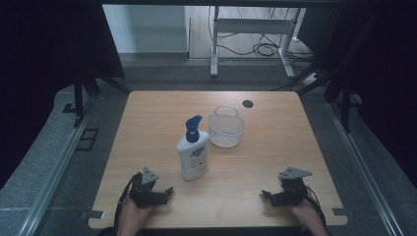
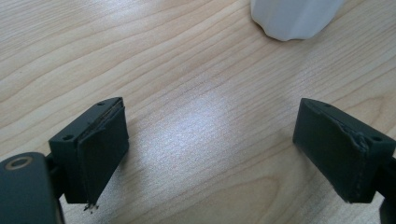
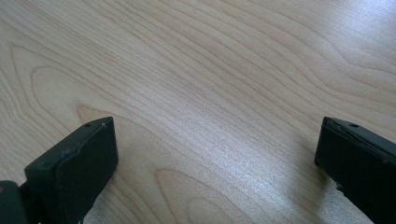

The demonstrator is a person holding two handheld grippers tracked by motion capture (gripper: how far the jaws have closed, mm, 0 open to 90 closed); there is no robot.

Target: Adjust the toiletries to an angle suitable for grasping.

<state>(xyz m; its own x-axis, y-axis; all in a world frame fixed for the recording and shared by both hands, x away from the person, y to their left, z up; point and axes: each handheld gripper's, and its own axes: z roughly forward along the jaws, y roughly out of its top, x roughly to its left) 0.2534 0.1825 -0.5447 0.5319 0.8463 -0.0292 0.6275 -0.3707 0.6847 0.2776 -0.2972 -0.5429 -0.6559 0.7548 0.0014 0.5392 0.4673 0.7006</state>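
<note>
Surface: I see a light wood-grain square surface (image 1: 275,162) with a small dark round hole (image 1: 247,103) near its far edge.
Bottle: a white plastic pump bottle with a blue pump head and a blue label (image 1: 192,150) stands upright near the middle of the surface, a little toward my left gripper. In my left gripper view its white rounded base (image 2: 294,18) sits at the top edge, ahead of the jaws and well apart from them.
Basket: a small white perforated plastic basket with a thin hoop handle (image 1: 226,129) stands upright just beside the bottle, on its far right side. I cannot tell whether the two touch.
Left gripper: my left gripper (image 1: 166,192) sits low over the near left part of the surface, held in a hand (image 1: 132,214) coming in from the bottom edge, its grey three-cornered plate on top. Its jaws stand wide apart with only bare wood between them, as my left gripper view (image 2: 212,154) confirms. It points toward the middle of the surface, near the bottle's base but not touching it.
Right gripper: my right gripper (image 1: 268,195) sits low over the near right part, also in a hand (image 1: 307,216). Its jaws are spread wide over bare wood in my right gripper view (image 3: 217,163). It is well apart from bottle and basket.
</note>
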